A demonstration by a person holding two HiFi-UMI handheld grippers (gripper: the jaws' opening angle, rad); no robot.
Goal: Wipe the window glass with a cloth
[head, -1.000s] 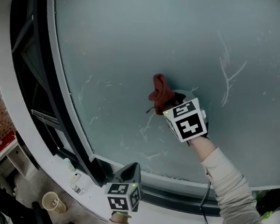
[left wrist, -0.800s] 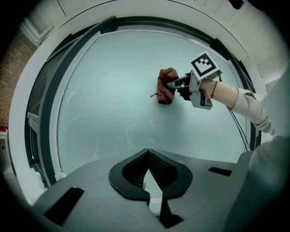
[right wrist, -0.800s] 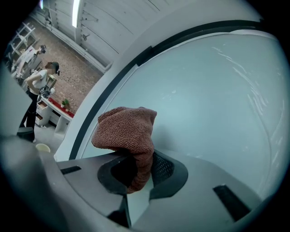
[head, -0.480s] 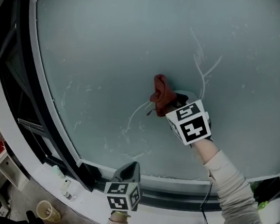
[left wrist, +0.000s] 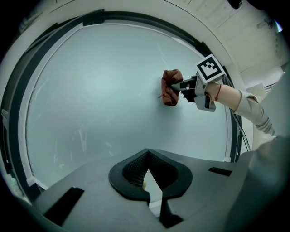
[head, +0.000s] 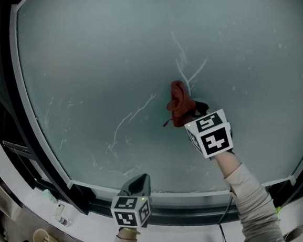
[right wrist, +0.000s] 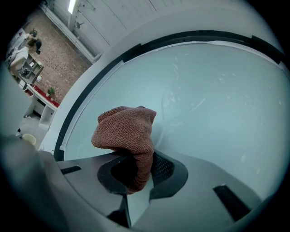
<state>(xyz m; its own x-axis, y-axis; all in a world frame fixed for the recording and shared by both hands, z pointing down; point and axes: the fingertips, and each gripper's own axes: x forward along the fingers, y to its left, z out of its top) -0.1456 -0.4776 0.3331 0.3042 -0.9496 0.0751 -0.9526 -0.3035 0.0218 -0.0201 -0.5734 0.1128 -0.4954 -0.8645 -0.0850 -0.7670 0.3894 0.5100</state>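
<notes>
A large pane of frosted window glass (head: 104, 61) fills the head view, marked with pale streaks (head: 133, 116). A reddish-brown cloth (head: 178, 102) is bunched against the glass near its middle, and my right gripper (head: 190, 110) is shut on it. In the right gripper view the cloth (right wrist: 129, 136) hangs between the jaws of the right gripper (right wrist: 136, 174). My left gripper (head: 137, 188) is held low by the bottom frame, away from the glass. Its jaws in the left gripper view (left wrist: 147, 181) are shut with nothing between them. That view also shows the cloth (left wrist: 171, 87) from afar.
A dark frame with a white sill (head: 47, 172) runs round the left and bottom of the window. A person's sleeve (head: 254, 216) reaches up from the lower right. A paper cup (head: 41, 237) sits on the floor at lower left. A cable (head: 225, 224) hangs below the sill.
The right gripper and the cloth have moved up the glass toward the forked streak. The head view has swung right, so the left frame shows less. The left gripper stayed low.
</notes>
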